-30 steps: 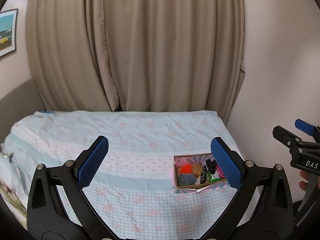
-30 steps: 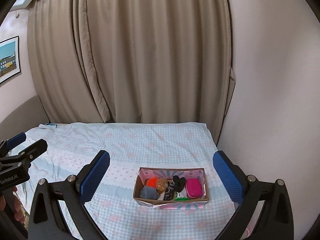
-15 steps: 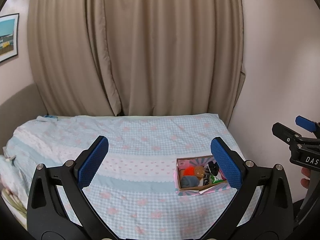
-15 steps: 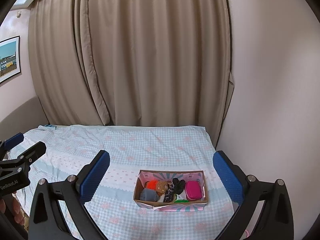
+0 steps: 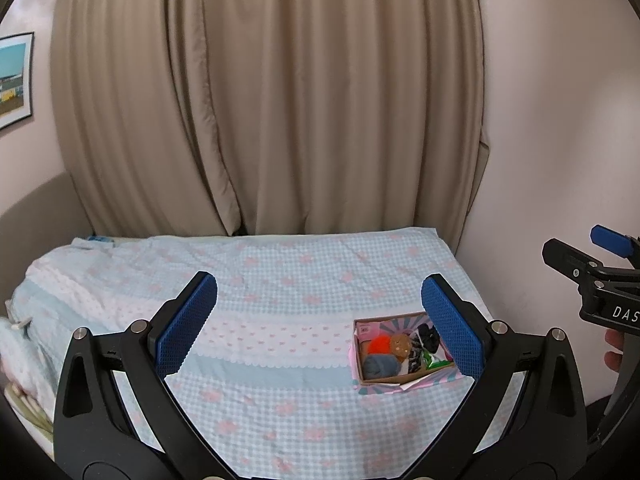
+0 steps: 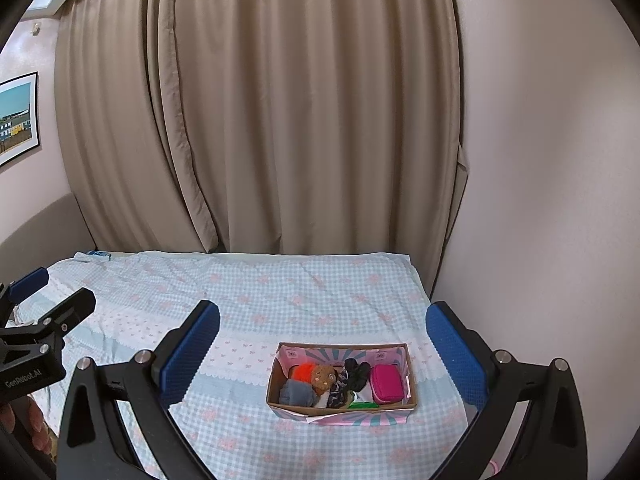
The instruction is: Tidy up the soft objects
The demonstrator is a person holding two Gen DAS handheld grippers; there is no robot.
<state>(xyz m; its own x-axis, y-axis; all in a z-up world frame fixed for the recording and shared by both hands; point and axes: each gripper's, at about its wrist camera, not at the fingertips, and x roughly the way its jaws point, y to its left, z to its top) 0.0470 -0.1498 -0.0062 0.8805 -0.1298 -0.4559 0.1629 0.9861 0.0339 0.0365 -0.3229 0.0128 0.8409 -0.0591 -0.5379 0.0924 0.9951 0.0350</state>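
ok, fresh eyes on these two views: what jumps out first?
The open cardboard box on the blue-and-pink checked bedspread, toward the bed's right side, packed with soft items: an orange-haired plush doll, a grey bundle and a bright pink pouch at its right end. Next, the left gripper and right gripper, jaws wide open and empty. Behind the bed hang tan curtains.

Left gripper [image 5: 319,320] held up, jaws spread wide, blue pads [image 5: 186,322] facing inward, nothing between. Right gripper [image 6: 322,350] likewise wide apart, empty, raised beside the left at similar height, both pointing forward.
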